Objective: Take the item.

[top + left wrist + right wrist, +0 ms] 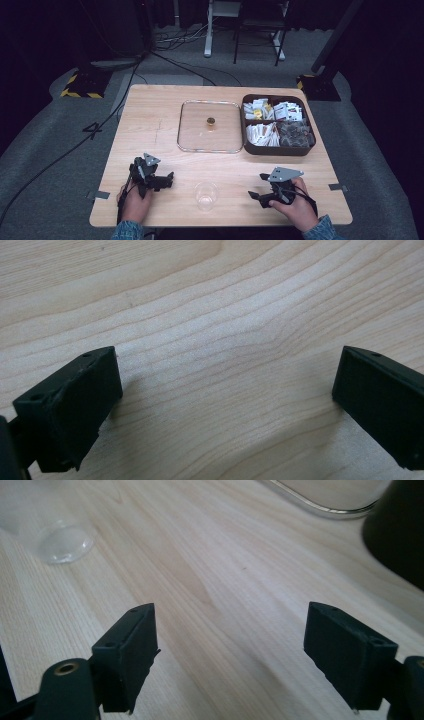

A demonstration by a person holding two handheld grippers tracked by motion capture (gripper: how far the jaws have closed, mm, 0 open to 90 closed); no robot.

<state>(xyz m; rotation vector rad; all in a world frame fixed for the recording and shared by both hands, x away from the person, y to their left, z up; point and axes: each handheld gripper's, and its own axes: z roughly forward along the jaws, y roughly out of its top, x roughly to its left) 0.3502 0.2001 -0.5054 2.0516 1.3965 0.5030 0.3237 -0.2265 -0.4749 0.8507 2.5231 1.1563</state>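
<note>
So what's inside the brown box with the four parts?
The brown box holds small white packets in three parts and dark wrapped pieces in the front right one. Whatever lies underneath those piles is covered.

A light wooden table (150,120) with visible grain stands on a grey carpeted floor (45,150). Near its far edge lies a clear glass lid (192,125) with a metal rim and a small gold knob (211,121) at its centre, flat on the wood. Just beside it, on the right, sits a dark brown compartmented box (278,149) holding packets (their print is too small to read). Near the front edge, about midway across, stands a clear plastic cup (206,195), upright. Two small grey tabs stick out at the table's sides, one left (101,195) and one right (338,187).
</note>
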